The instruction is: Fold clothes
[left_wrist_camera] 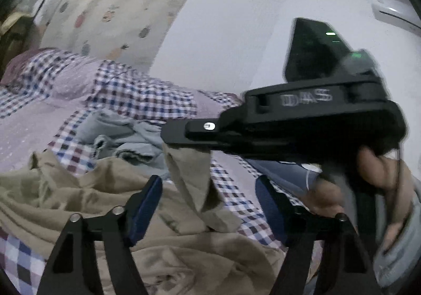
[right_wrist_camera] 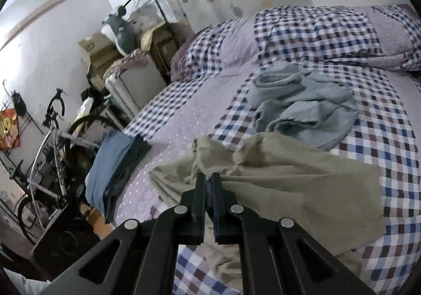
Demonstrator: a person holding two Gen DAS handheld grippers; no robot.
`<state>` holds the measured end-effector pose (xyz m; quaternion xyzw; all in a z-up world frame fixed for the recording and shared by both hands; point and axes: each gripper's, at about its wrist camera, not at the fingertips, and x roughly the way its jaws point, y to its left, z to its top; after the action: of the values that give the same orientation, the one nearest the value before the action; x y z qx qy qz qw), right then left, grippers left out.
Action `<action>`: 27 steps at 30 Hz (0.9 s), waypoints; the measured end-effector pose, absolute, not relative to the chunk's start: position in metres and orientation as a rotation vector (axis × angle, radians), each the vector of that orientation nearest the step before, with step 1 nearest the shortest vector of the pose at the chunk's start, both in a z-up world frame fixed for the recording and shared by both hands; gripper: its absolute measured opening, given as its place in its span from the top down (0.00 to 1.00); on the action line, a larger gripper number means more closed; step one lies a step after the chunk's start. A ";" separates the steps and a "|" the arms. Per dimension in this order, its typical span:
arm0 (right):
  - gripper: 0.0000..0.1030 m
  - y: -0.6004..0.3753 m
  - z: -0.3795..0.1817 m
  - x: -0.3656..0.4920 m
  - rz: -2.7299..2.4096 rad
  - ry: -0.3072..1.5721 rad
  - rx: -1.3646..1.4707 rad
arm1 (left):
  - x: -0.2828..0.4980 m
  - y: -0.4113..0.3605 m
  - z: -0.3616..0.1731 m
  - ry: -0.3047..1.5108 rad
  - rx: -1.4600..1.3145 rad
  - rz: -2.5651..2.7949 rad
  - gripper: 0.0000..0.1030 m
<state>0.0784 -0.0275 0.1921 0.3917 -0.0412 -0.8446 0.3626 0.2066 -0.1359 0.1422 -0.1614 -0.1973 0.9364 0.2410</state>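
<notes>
A crumpled khaki garment (left_wrist_camera: 79,205) (right_wrist_camera: 289,176) lies on the checked bed near me. My right gripper (right_wrist_camera: 208,183) is shut on one edge of it. In the left wrist view that gripper (left_wrist_camera: 167,138) comes in from the right, held by a hand (left_wrist_camera: 379,176), and a strip of khaki cloth (left_wrist_camera: 189,176) hangs lifted from its tip. My left gripper (left_wrist_camera: 208,203) stands open low over the khaki garment. Its blue pads (left_wrist_camera: 147,203) touch nothing, and the hanging strip shows just beyond the gap. A rumpled light blue garment (left_wrist_camera: 123,137) (right_wrist_camera: 302,108) lies farther up the bed.
The bed (right_wrist_camera: 389,137) has a purple and checked cover, with a bunched duvet (right_wrist_camera: 315,34) at its head. A folded blue stack (right_wrist_camera: 115,163) sits at the bed's left edge. Beside the bed stand a bicycle (right_wrist_camera: 52,137), boxes (right_wrist_camera: 100,55) and a rack (right_wrist_camera: 163,13).
</notes>
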 end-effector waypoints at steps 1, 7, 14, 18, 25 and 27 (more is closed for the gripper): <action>0.97 -0.034 0.192 0.080 -2.165 -0.102 1.013 | 0.205 -0.140 0.140 -0.560 -0.459 2.566 0.48; 0.97 -0.060 0.192 0.093 -2.129 -0.076 1.026 | 0.204 -0.162 0.137 -0.658 -0.499 2.568 0.95; 0.87 -0.064 0.197 0.099 -2.079 -0.127 1.007 | 0.210 -0.224 0.144 -0.818 -0.448 2.674 0.96; 0.52 -0.044 0.203 0.105 -2.087 -0.184 0.966 | 0.227 -0.302 0.149 -1.053 -0.327 2.788 0.97; 0.44 0.056 0.190 0.109 -2.213 -0.369 0.912 | 0.268 -0.429 0.172 -1.240 -0.146 3.027 0.97; 0.44 0.093 0.174 0.109 -2.274 -0.400 0.938 | 0.274 -0.461 0.185 -1.195 -0.142 3.120 0.97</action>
<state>0.1093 0.0932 0.1744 0.3568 -0.1522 -0.8647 0.3192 0.2737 -0.4608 0.1848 -0.0424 -0.3556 0.9282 -0.1011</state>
